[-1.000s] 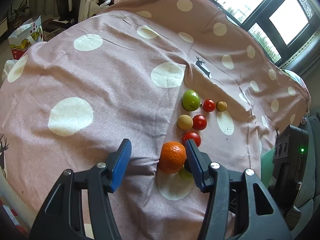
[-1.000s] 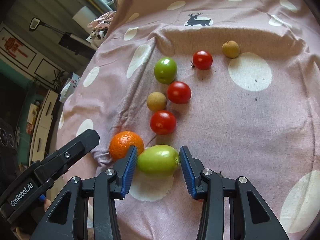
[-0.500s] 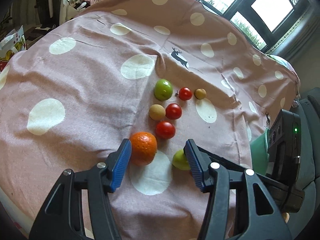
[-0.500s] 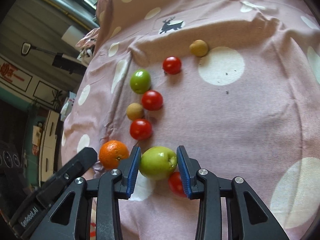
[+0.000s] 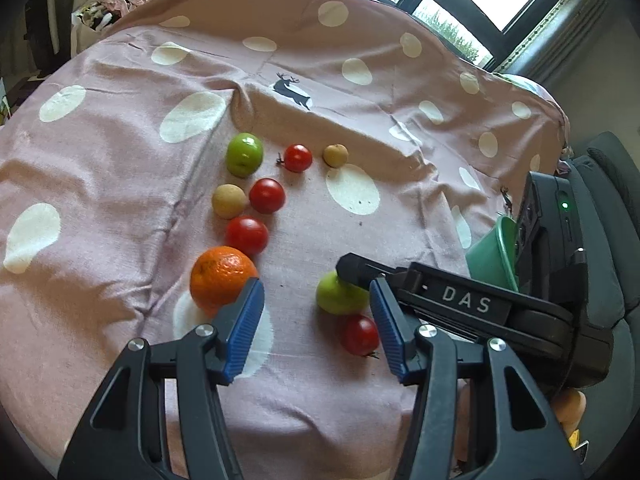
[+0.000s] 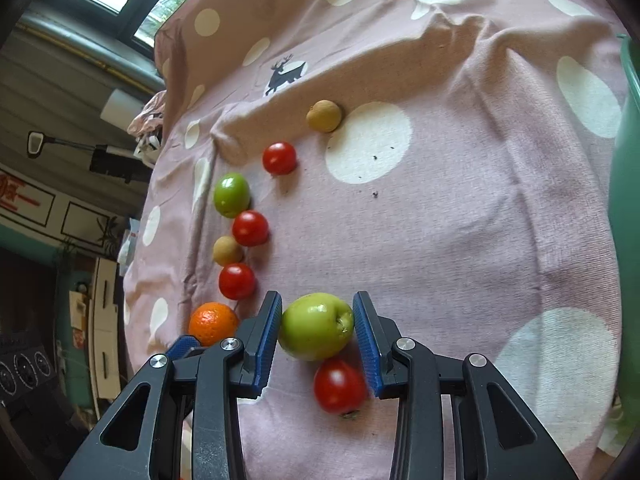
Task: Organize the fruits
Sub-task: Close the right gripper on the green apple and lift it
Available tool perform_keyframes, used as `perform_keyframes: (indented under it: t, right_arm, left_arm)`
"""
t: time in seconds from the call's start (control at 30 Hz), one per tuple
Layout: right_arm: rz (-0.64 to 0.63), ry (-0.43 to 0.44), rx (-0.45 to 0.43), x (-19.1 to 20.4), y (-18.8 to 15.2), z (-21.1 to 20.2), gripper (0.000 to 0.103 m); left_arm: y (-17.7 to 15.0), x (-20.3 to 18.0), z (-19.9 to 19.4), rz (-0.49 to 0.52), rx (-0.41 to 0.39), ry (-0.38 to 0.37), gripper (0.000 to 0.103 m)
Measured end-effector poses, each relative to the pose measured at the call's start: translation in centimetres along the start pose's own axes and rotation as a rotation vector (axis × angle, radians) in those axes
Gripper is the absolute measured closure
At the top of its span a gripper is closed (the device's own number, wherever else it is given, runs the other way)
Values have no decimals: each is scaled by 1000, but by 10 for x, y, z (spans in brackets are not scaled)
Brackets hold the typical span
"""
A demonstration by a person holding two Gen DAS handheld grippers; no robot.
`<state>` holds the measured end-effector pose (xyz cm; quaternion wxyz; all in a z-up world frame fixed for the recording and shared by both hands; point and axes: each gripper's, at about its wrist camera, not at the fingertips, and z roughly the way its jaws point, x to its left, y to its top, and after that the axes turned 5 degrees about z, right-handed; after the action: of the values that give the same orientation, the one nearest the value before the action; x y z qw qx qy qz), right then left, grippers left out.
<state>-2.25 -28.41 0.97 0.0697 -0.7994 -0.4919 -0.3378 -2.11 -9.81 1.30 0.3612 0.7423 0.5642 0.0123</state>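
Note:
My right gripper (image 6: 317,320) is shut on a green apple (image 6: 316,326), both blue pads pressing its sides just above the pink spotted cloth (image 6: 460,220). A red tomato (image 6: 340,384) lies right under it. The same apple (image 5: 340,294) shows in the left wrist view, partly hidden by the right gripper's finger. My left gripper (image 5: 316,286) is closing, with nothing gripped between its jaws. An orange (image 5: 222,280) sits just behind its left finger, and the red tomato (image 5: 360,334) lies close to its right finger.
A row of fruit lies further back: a green fruit (image 5: 244,154), three red tomatoes (image 5: 267,195) and two tan round fruits (image 5: 228,201). A green bowl (image 5: 492,256) stands at the cloth's right edge. A window is behind.
The right gripper closed on the green apple and carried it right, away from the orange, baring a red tomato beneath. The left gripper slid right, so the orange now sits at its left finger.

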Motion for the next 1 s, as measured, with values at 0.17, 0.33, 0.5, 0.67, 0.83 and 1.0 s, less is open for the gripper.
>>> perform_keyframes:
  t: [0.17, 0.33, 0.5, 0.67, 0.83, 1.0]
  right_arm:
    - [24, -1, -3, -6, 3, -2, 65]
    - [30, -20, -25, -9, 5, -7, 65]
    - [20, -13, -14, -9, 5, -4, 65]
    - [8, -13, -25, -7, 5, -4, 65]
    - [17, 5, -21, -10, 5, -4, 65]
    - [17, 19, -13, -11, 6, -3, 65]
  left_arm:
    - [-5, -12, 14, 29, 36, 23, 52]
    - [-6, -17, 24, 23, 57, -17, 52]
    - [-8, -26, 38, 38, 80, -15, 52]
    - [-7, -22, 49, 24, 95, -4, 52]
    - [-6, -23, 55, 36, 90, -11, 53]
    - [-5, -23, 58, 46, 81, -37, 60]
